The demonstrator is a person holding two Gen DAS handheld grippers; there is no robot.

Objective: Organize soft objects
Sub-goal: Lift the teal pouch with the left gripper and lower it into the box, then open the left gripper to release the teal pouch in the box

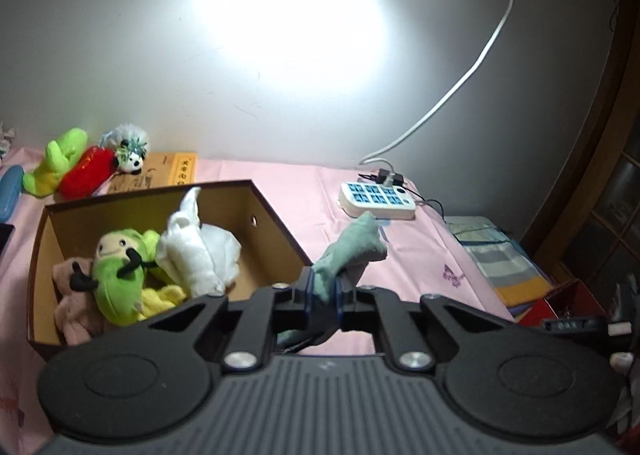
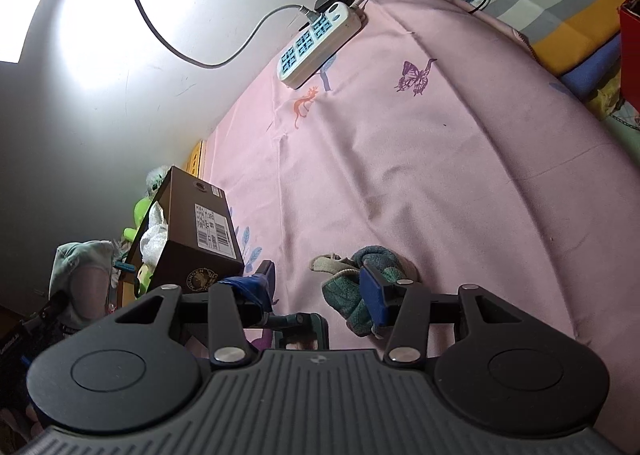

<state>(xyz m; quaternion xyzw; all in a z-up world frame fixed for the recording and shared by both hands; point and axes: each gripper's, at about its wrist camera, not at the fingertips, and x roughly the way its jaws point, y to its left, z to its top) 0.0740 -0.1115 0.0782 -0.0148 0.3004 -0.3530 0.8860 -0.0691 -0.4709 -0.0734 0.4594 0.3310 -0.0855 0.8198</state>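
Left gripper (image 1: 323,301): jaws clenched on a grey-green sock (image 1: 347,251), held clear of the pink sheet (image 1: 416,255) just right of the cardboard box (image 1: 276,233). The sock is soft knit, pinched at its middle; its upper end stands up and flares toward the far side, and its lower end hangs below the jaws.

Right gripper (image 2: 322,291): jaws released, spread wide. A second soft item, a crumpled green-and-teal sock (image 2: 350,293) with a pale cuff, lies on the pink sheet between the fingers, against the blue pad of the right finger (image 2: 372,297). Contact with the left finger is not evident.

Box contents, left wrist view: a lime-green plush figure (image 1: 118,279) with a pale face and black limbs, a white cloth (image 1: 196,251) standing above the rim, a yellow piece and a dull pink piece (image 1: 72,307) at the near corner.

Box exterior, right wrist view: a white barcode label (image 2: 214,231) on the end wall and a round printed emblem below it; the lettering is too small to read.

Farther back: a white power strip (image 1: 378,201) with blue sockets and plugs inserted, lying on the sheet near the wall. At the far left by the wall, a green plush (image 1: 54,165), a red plush (image 1: 86,173) and a small panda plush (image 1: 130,157), beside a flat yellow-brown box (image 1: 170,171) bearing characters that cannot be made out. The sheet carries a purple butterfly print (image 2: 416,77).
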